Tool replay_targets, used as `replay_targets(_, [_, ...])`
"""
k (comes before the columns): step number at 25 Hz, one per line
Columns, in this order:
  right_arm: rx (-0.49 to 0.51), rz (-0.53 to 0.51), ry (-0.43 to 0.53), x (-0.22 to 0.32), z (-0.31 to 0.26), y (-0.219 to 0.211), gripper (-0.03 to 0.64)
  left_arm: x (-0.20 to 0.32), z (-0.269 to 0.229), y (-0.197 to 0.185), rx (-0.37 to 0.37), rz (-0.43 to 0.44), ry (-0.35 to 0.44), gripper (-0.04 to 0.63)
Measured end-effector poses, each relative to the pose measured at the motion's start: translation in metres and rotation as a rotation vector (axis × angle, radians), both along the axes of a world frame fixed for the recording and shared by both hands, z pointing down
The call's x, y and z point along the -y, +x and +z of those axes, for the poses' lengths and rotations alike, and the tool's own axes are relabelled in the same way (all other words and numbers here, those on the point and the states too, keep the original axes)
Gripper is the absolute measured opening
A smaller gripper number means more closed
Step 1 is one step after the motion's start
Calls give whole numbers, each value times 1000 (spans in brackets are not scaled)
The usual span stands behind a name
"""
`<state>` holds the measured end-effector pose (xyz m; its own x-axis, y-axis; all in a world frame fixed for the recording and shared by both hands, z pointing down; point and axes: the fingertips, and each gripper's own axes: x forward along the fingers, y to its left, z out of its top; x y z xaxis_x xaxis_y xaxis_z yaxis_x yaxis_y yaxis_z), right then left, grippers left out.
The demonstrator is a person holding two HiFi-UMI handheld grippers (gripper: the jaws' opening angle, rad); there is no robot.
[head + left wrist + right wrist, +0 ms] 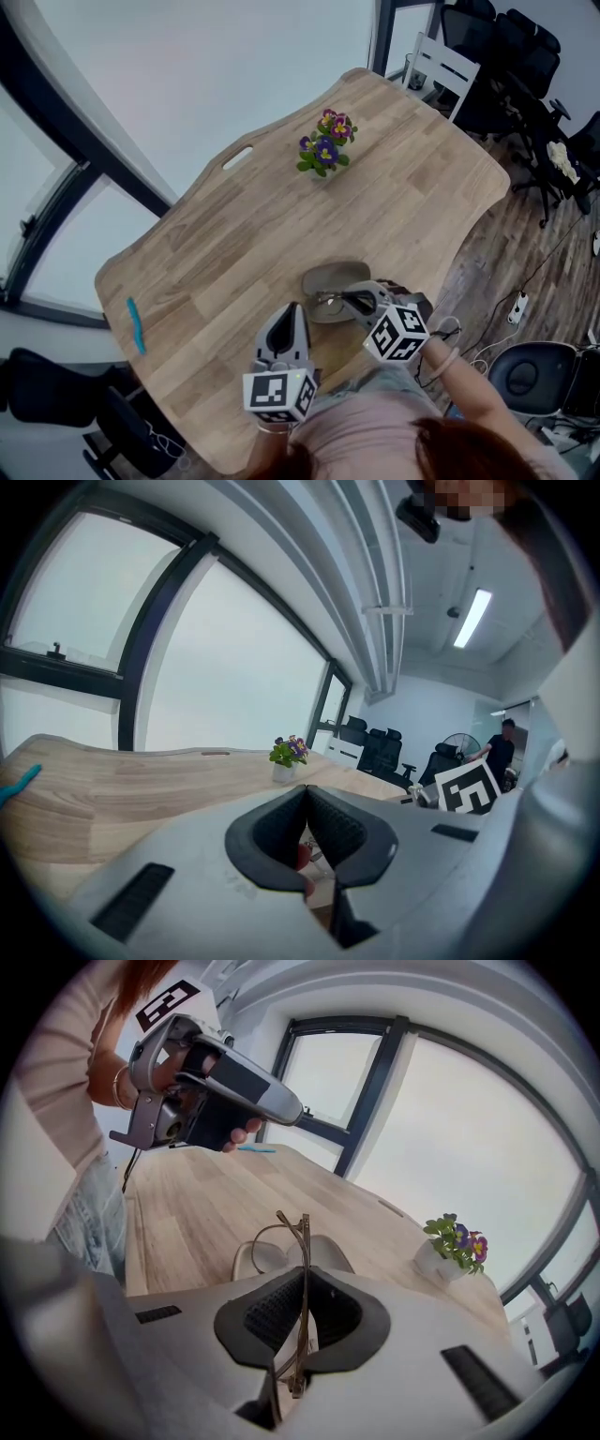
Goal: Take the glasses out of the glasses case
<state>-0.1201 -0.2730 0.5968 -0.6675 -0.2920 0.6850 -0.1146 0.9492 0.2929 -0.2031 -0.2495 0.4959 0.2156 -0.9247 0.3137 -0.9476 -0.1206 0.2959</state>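
My right gripper [303, 1273] has its fingers clamped on the glasses [299, 1227], which stand edge-on between the pads with the thin metal frame rising past the fingertips. In the head view the glasses [339, 302] sit at the near edge of the open glasses case [334, 277], and the right gripper [362, 299] reaches in from the side nearest me. I cannot tell whether the frame touches the case. From the right gripper view, the pale case [325, 1249] lies on the bench [197, 1204] just beyond the fingers.

My left gripper [307, 788] has its fingers closed together with nothing held between them. In the head view it [292, 309] hangs just left of the case, pointing away from me. The right gripper view shows it [292, 1110] raised above the bench, held in a hand [202, 1115].

1 small flower pot [325, 150] stands near the bench's far edge, well apart from the case. A teal object [136, 324] lies near the left edge of the bench [216, 253].
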Motion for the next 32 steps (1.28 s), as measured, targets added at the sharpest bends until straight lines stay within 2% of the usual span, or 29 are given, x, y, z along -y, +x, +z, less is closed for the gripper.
replay_targets(32, [383,449,14,-9,-98,42,12,-25,-47,1,32,47,107,2])
